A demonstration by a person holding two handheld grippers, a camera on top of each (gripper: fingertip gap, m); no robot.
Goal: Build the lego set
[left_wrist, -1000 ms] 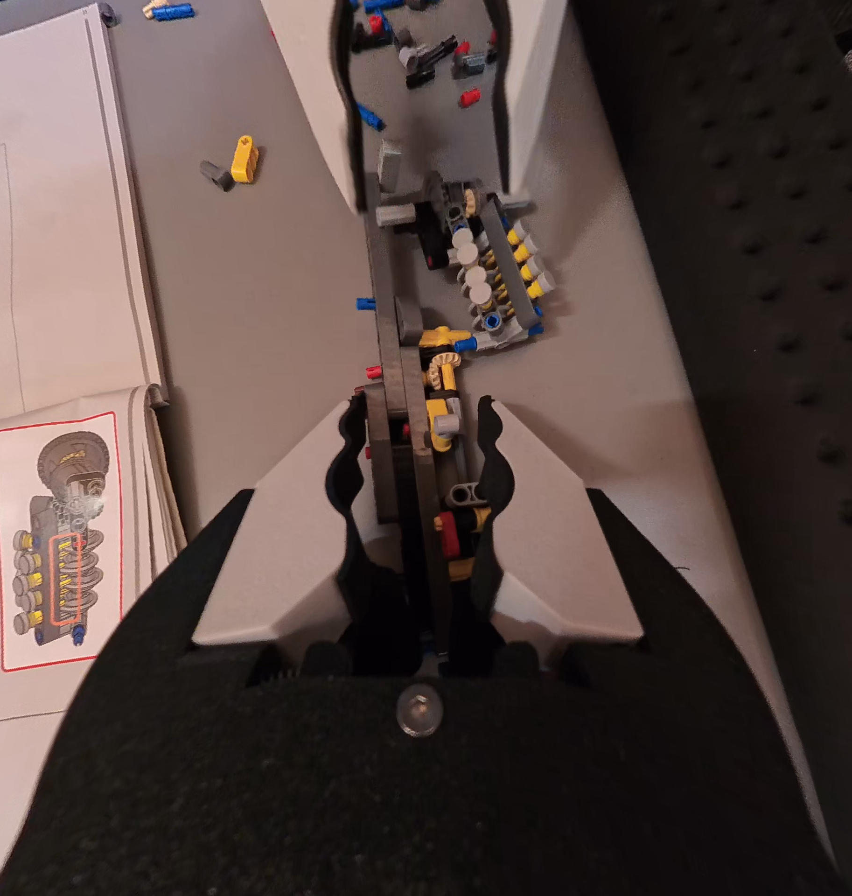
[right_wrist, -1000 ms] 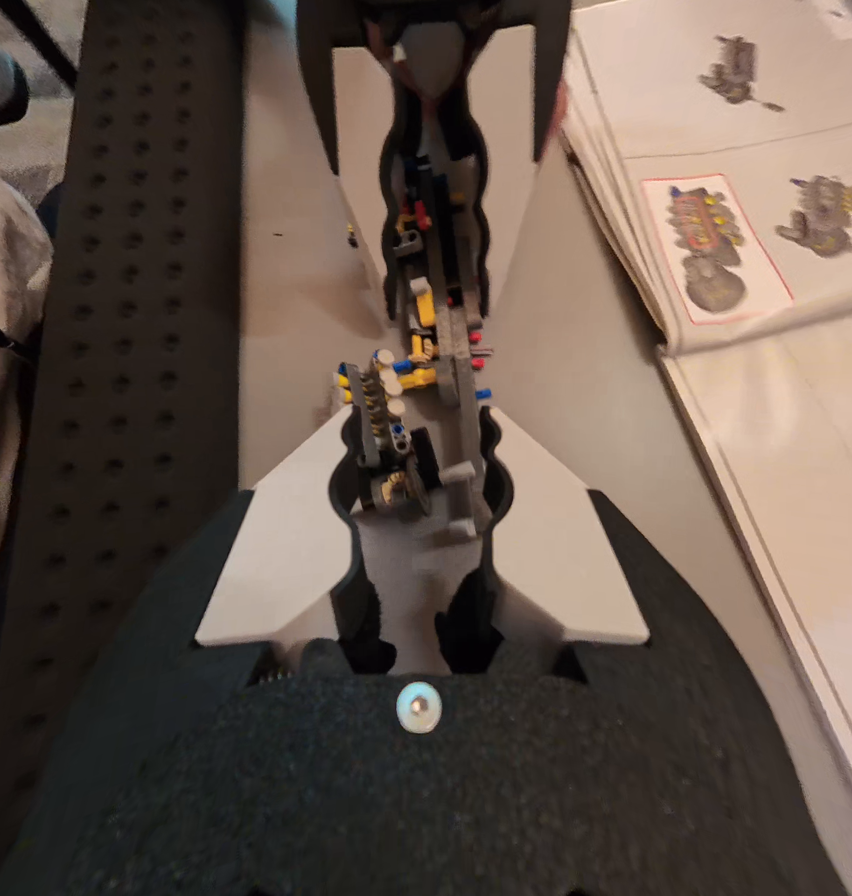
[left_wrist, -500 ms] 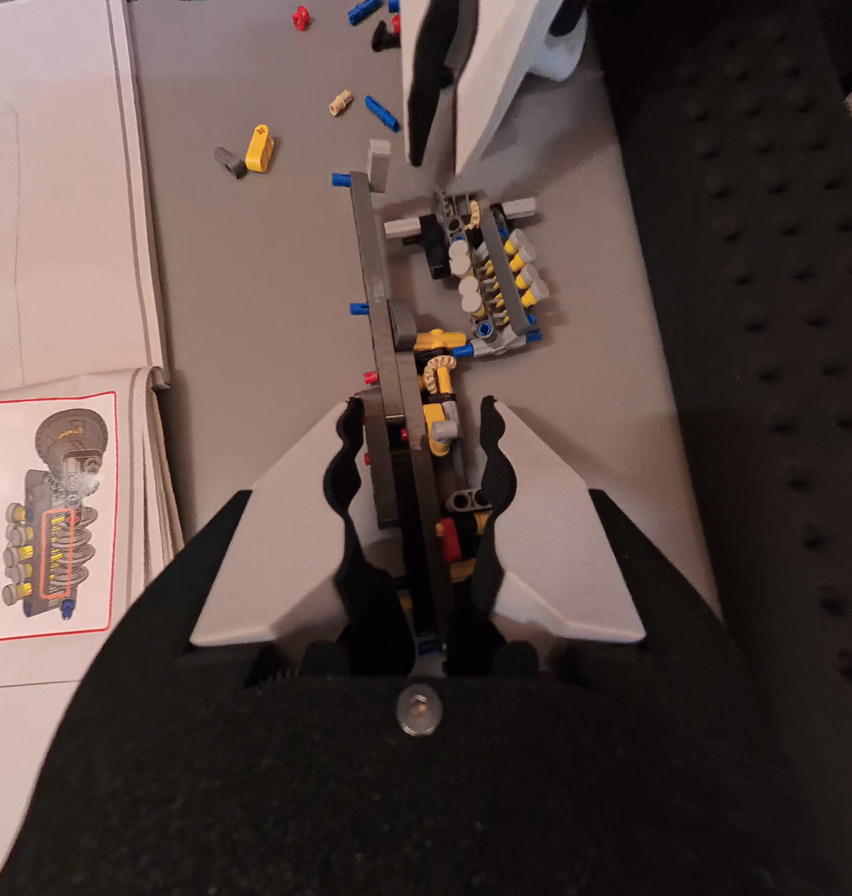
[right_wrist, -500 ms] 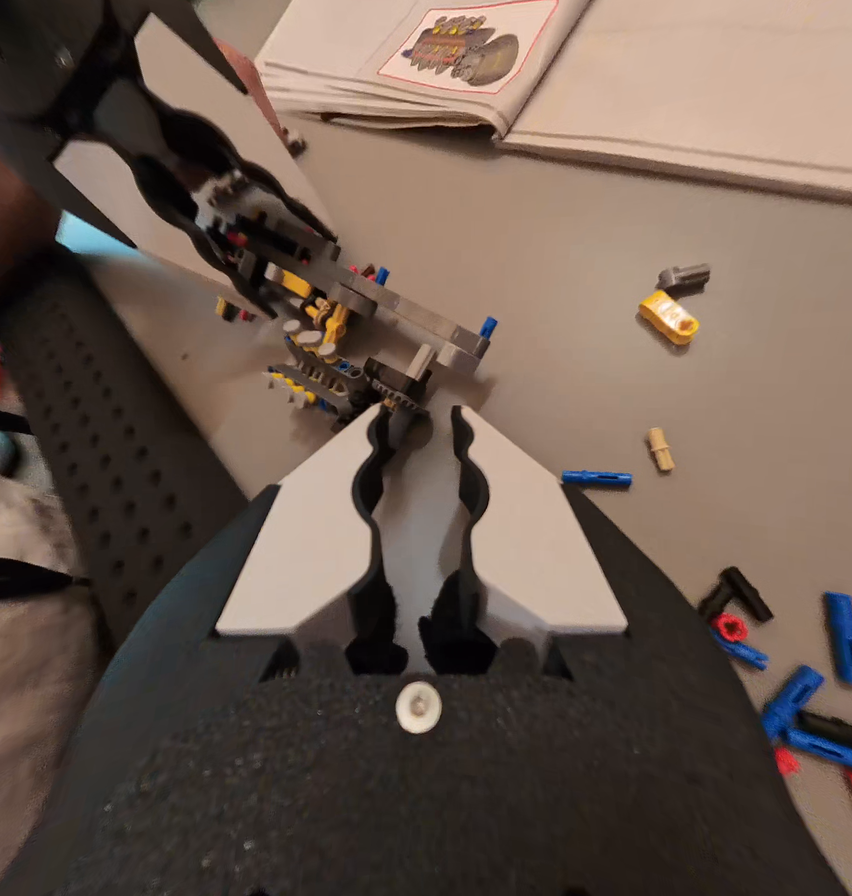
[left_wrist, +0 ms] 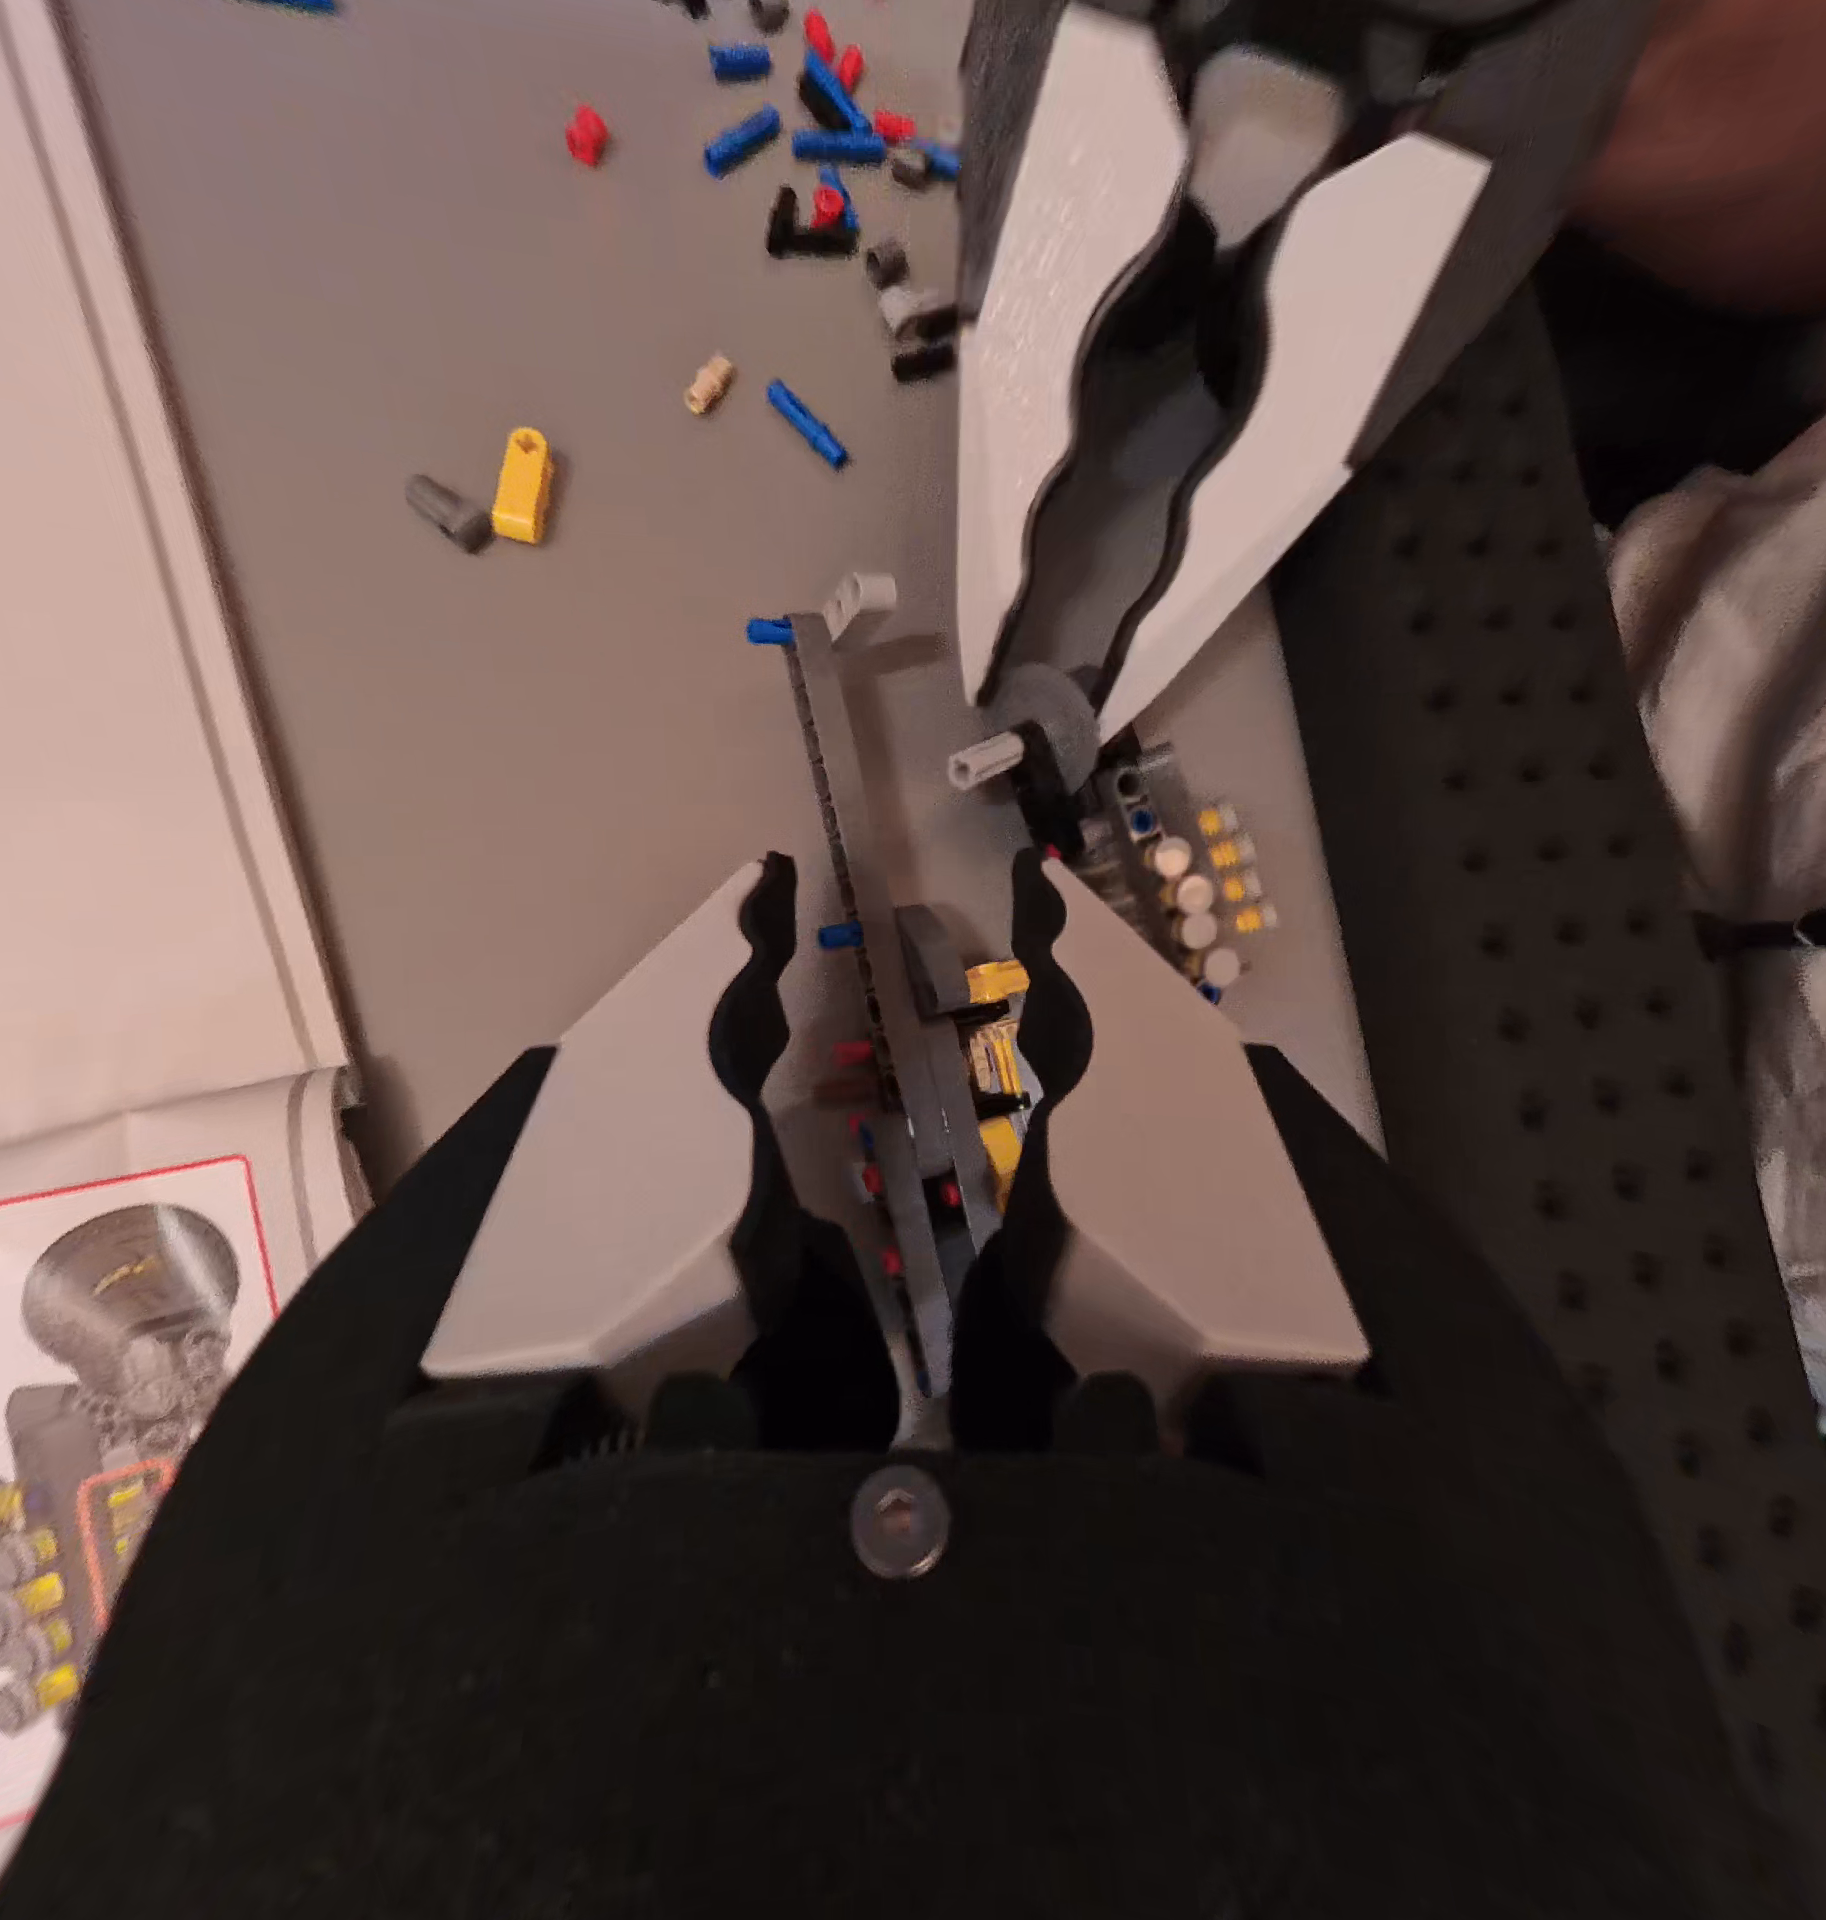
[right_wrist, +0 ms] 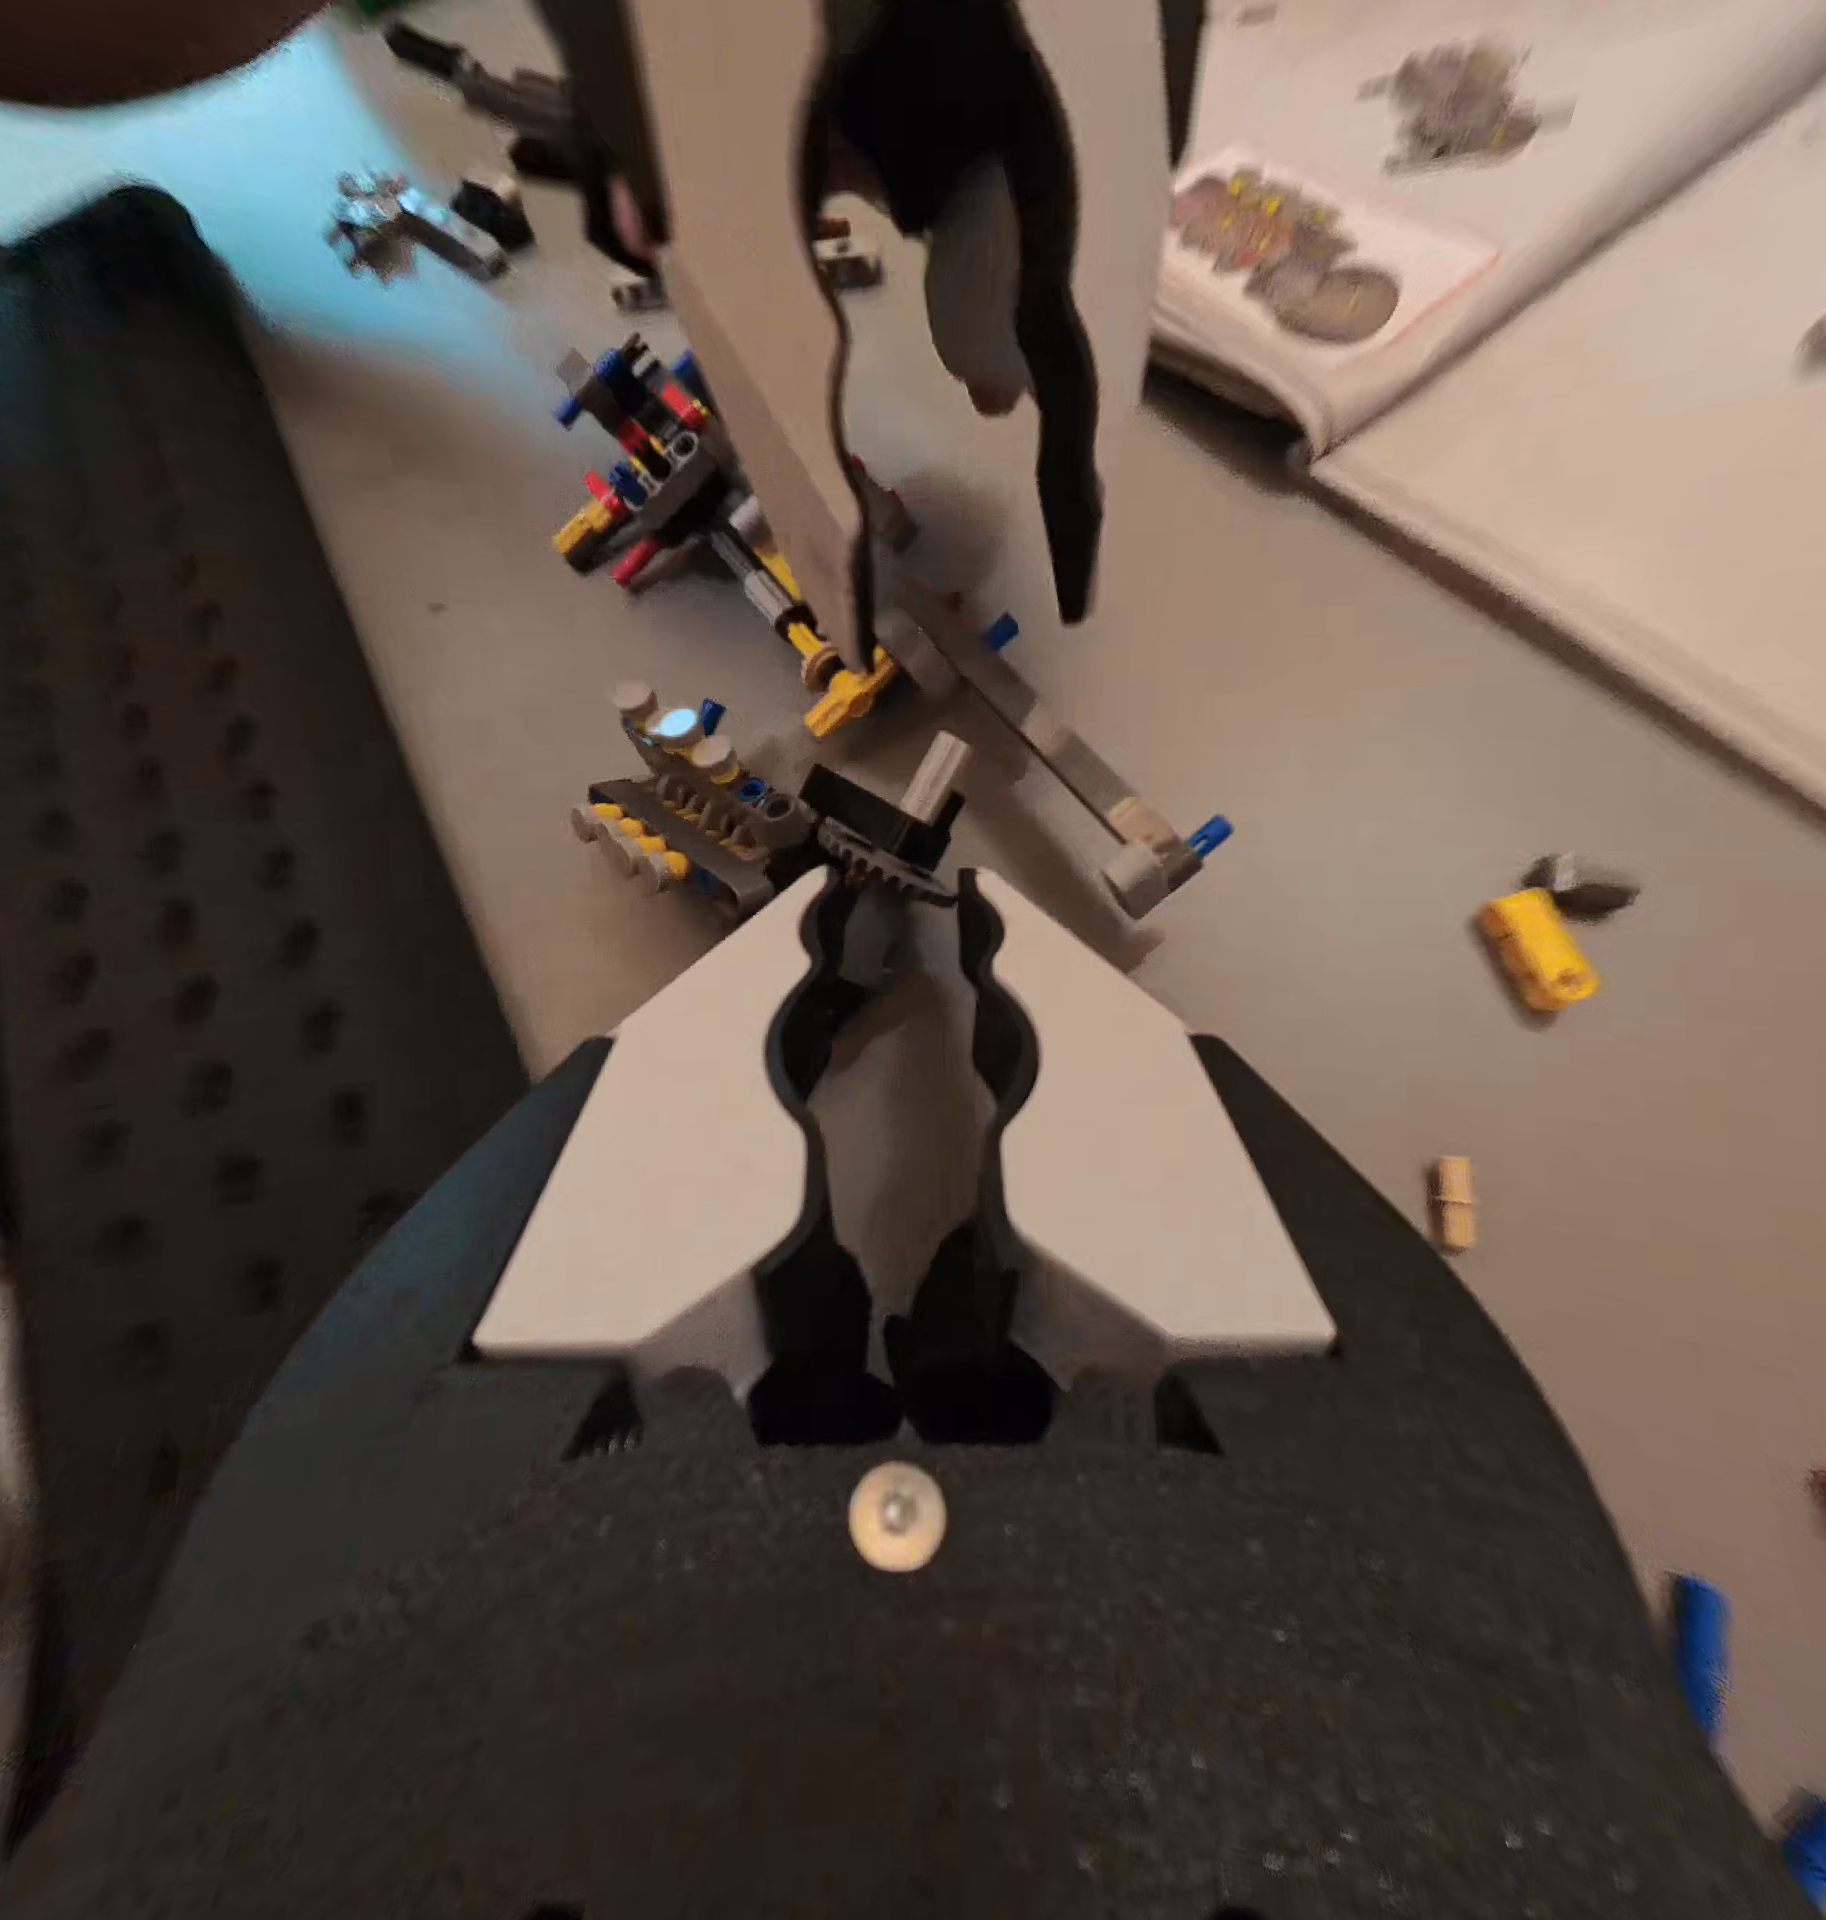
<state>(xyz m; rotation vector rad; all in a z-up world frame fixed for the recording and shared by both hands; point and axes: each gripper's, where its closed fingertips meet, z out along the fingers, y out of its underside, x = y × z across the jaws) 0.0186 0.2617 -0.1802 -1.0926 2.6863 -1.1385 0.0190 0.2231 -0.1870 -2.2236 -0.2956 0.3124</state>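
Note:
A long grey lego chassis beam [left_wrist: 836, 748] with yellow, red and blue parts lies on the grey table. My left gripper [left_wrist: 904, 862] straddles its near end and is shut on it. It also shows from the front in the right wrist view [right_wrist: 966, 613], over the beam [right_wrist: 1054, 743]. A small engine block [left_wrist: 1179, 883] with pale and yellow cylinders lies beside the beam, also seen in the right wrist view [right_wrist: 680, 821]. My right gripper [right_wrist: 898, 883] is nearly closed on the engine's round grey end [left_wrist: 1039, 712]. It also shows in the left wrist view [left_wrist: 1044, 707].
An open instruction booklet [left_wrist: 109, 727] lies left of the chassis, on the right in the right wrist view [right_wrist: 1511, 416]. Loose blue, red and black pins [left_wrist: 815, 135] are scattered beyond. A yellow piece [left_wrist: 522, 486] and a blue pin [left_wrist: 805, 421] lie nearer. A black perforated mat [left_wrist: 1563, 935] borders the table. Spacing between my two grippers at the tips: around 5 centimetres. The blue pin [left_wrist: 805, 421] lies around 9 centimetres away from my right fingertips.
My right gripper narrowed, swung round to the engine's round end and took hold of it. The engine has turned away from the beam. My left gripper kept its hold on the chassis.

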